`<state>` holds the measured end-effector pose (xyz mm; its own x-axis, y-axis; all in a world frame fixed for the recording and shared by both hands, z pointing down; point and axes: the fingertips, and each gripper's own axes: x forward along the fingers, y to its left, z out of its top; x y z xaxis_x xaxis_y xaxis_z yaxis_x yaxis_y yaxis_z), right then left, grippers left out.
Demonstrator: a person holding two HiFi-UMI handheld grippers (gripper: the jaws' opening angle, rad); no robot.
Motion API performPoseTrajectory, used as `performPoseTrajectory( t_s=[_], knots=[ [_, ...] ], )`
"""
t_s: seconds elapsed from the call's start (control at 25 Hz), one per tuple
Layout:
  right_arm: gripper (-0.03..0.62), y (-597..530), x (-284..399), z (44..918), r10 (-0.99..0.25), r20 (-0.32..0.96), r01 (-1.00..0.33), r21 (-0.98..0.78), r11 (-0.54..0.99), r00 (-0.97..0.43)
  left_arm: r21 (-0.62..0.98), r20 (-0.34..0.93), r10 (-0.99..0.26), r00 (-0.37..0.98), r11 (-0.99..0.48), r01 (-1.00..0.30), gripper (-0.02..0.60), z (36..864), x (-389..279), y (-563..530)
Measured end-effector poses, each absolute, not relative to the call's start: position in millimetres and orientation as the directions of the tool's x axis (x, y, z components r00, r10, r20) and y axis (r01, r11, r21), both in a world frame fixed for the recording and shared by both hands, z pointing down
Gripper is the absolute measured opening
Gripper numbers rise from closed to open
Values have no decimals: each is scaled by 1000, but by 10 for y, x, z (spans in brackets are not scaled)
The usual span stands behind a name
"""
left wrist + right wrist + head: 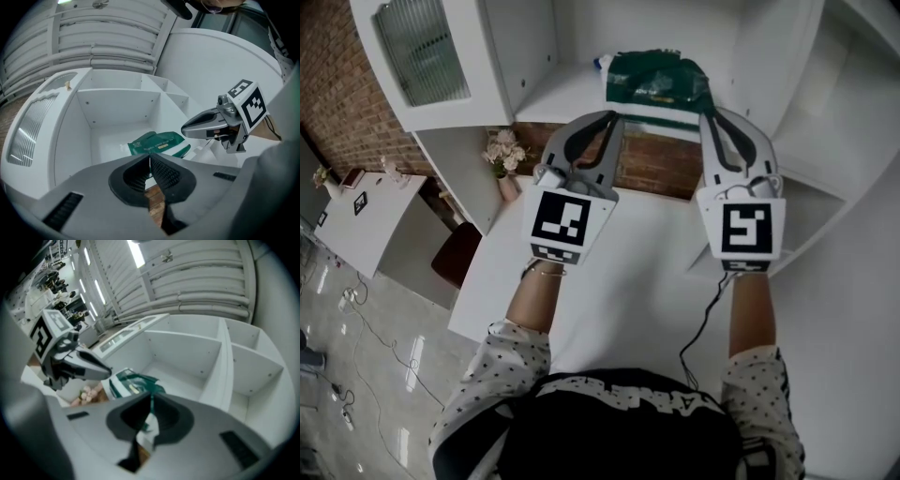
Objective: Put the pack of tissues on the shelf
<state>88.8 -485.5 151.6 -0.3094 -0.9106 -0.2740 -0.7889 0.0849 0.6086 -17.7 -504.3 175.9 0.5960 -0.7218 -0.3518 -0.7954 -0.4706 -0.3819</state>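
The green and white pack of tissues [654, 82] lies on the white shelf [558, 101], in an open compartment. My left gripper [616, 115] is shut, its tips just at the pack's near left corner, nothing between them. My right gripper [706, 114] is shut too, tips by the pack's near right corner. In the left gripper view the closed jaws [150, 157] point at the pack [158, 143] lying just beyond them, with the right gripper [186, 130] beside it. The right gripper view shows its closed jaws [151, 397] in front of the pack [127, 383], left gripper [107, 371] alongside.
The shelf unit has several compartments with upright dividers [219, 366] and a glass-panelled door [422, 52] at the left. Below it is a white table [619, 281], a vase of flowers [504, 153], a brick wall [661, 164] and a small white side table [366, 220].
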Motion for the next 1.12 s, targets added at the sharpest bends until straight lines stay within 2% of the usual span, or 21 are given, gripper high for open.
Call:
performPoseTrajectory(
  t_s=[0.44,0.88,1.12],
  knots=[
    [40,-5083,764,1839,-958,-97,-649,753,108,-271,-379,-248,-759,602,-496,-781,37,1911,-58,-5254],
    [40,-5218,784,1887,-971,-60,-642,759,108,-233,-374,-223,-773,594,-495,-785,37,1958,-39,-5409],
    [40,-5099,819,1833,-957,-133,-705,703,93,-259,-376,-259,-745,614,-508,-775,38,1913,-23,-5279]
  ],
)
